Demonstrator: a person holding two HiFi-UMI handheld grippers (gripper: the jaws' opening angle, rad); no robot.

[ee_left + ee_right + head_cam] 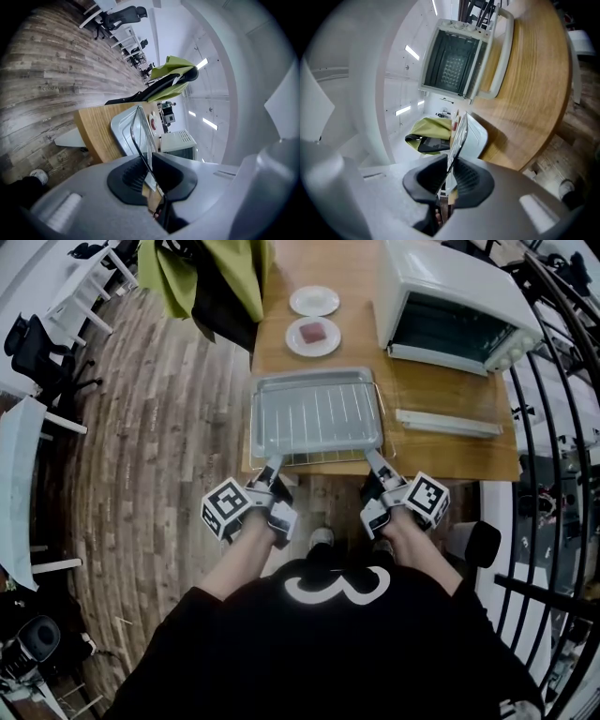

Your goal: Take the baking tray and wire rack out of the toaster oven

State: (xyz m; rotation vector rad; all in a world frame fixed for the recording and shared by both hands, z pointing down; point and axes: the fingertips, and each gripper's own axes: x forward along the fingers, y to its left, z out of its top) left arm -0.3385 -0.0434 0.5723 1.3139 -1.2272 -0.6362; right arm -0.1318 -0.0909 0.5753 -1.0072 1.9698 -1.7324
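Left gripper (pixel 274 465), right gripper (pixel 373 458), fingers (pixel 271 472) clamping baking tray (pixel 314 413) on wire rack (pixel 319 460), toaster oven (pixel 450 306), plates (pixel 314 300) beyond

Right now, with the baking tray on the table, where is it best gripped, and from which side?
Grip its near long rim close to each corner, from the table's front edge. The baking tray is wide and shallow, so the thin rim fits the jaws and two holds keep it level. The left tongs and right tongs are shut there.
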